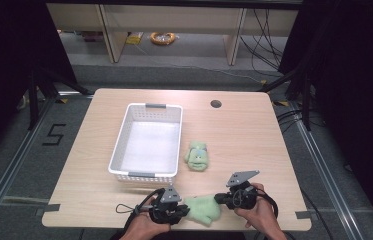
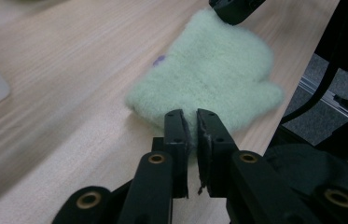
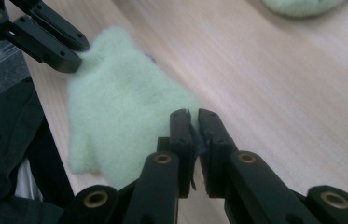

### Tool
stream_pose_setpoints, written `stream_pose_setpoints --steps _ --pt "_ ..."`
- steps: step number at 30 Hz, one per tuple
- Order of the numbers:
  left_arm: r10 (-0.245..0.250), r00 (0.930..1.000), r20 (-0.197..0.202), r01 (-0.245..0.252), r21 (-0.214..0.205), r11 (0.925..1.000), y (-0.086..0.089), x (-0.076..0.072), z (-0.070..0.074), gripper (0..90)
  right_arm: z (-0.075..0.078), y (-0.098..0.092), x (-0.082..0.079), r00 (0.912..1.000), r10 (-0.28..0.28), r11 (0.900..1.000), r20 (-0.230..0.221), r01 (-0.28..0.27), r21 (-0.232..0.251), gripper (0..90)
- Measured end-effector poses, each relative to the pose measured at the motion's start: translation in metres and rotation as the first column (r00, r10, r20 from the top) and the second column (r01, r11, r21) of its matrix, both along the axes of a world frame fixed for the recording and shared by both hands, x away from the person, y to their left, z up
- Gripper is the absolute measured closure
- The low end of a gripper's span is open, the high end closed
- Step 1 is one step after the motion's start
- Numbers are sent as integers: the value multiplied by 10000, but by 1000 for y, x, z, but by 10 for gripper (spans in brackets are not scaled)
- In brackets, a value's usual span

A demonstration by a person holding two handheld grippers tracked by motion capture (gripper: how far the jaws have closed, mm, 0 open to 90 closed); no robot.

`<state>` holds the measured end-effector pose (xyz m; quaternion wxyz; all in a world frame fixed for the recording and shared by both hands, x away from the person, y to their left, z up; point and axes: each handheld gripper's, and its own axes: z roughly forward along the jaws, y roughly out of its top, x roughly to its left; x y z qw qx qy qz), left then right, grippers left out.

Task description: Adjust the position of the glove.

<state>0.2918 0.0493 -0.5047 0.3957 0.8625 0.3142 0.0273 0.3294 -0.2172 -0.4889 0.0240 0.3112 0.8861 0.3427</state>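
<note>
While each tool pinched an opposite edge of the near green mitten (image 1: 203,209), left tool (image 1: 180,212) and right tool (image 1: 221,199) clamped shut on it, it lay flat at the tabletop (image 1: 254,145) front edge; basket (image 1: 124,150) lay beyond-left.

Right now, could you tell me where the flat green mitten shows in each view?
High view: flat green mitten at the table's near edge, between both grippers.
Left gripper view: centre, beyond the shut jaws.
Right gripper view: left of centre.
Shared landmark: the wooden table.
</note>
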Motion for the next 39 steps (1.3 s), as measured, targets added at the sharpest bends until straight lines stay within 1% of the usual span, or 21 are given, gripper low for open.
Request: stream_pose_setpoints --steps 4,6,7,10,11,12,15,17,18,20,21,24,25,27,30,31,33,34,36,38,39 --pt "14 9995 318 -17 101 9999 0 -1 1 700 -4 -1 2 9998 -35 9999 -186 33 -112 801" --pt "195 9994 276 -195 -4 9998 1 -1 3 642 -3 0 2 9995 -305 9995 105 305 -46 711" --pt "232 9990 385 -239 193 9995 3 -1 5 588 -2 1 2 9997 -238 9997 56 238 -96 679" --pt "556 9977 397 -553 -71 9984 8 -1 10 481 7 0 4 9978 -541 9984 371 546 -122 581" --pt "697 9968 404 -689 -197 9974 9 -2 12 419 14 0 10 9958 -420 9991 814 425 -45 551" --pt "873 9959 250 -861 -443 9953 10 -3 13 397 18 0 13 9945 -554 9984 884 545 130 547" --pt "999 9944 341 -977 -617 9933 18 -3 16 350 30 4 30 9910 -920 9956 975 897 273 527" --pt "1207 9922 303 -1181 -742 9902 23 -5 18 338 34 9 47 9874 -1257 9909 966 1203 597 529" --pt "1273 9915 280 -1249 -736 9894 26 -5 19 336 35 11 54 9863 -1347 9903 958 1305 481 529" --pt "1335 9908 221 -1314 -777 9883 32 -6 19 330 34 20 69 9780 -1784 9817 1082 1696 861 537" --pt "1338 9908 208 -1320 -716 9887 35 -7 20 330 37 21 75 9808 -1706 9847 944 1662 531 537" --pt "1597 9870 192 -1575 -886 9835 41 -8 18 328 35 32 92 9719 -2193 9737 856 2126 815 539" --pt "1511 9884 155 -1495 -766 9858 44 -7 18 328 35 35 97 9713 -2241 9727 802 2179 799 540" --pt "1675 9858 139 -1657 -858 9824 47 -8 16 329 35 41 106 9726 -2194 9750 764 2158 524 540" --pt "1730 9849 35 -1723 -735 9823 51 -8 14 326 30 50 117 9674 -2364 9712 913 2322 542 545" --pt "1624 9867 -51 -1624 -673 9844 53 -7 14 324 30 53 120 9683 -2408 9701 665 2380 464 545" --pt "1843 9829 -49 -1840 -870 9791 52 -8 12 326 27 57 126 9640 -2626 9644 423 2607 449 543" --pt "1739 9847 -37 -1737 -775 9817 53 -8 12 328 24 58 130 9640 -2606 9648 521 2582 491 543" --pt "1574 9875 -90 -1576 -622 9855 55 -8 12 326 23 63 131 9509 -3093 9503 -148 3096 334 543" --pt "1742 9847 -74 -1743 -771 9817 54 -8 11 319 21 67 134 9513 -3077 9513 -214 3080 150 544" --pt "1678 9858 -53 -1678 -640 9837 55 -8 11 314 17 69 136 9487 -3161 9483 -51 3161 294 544"
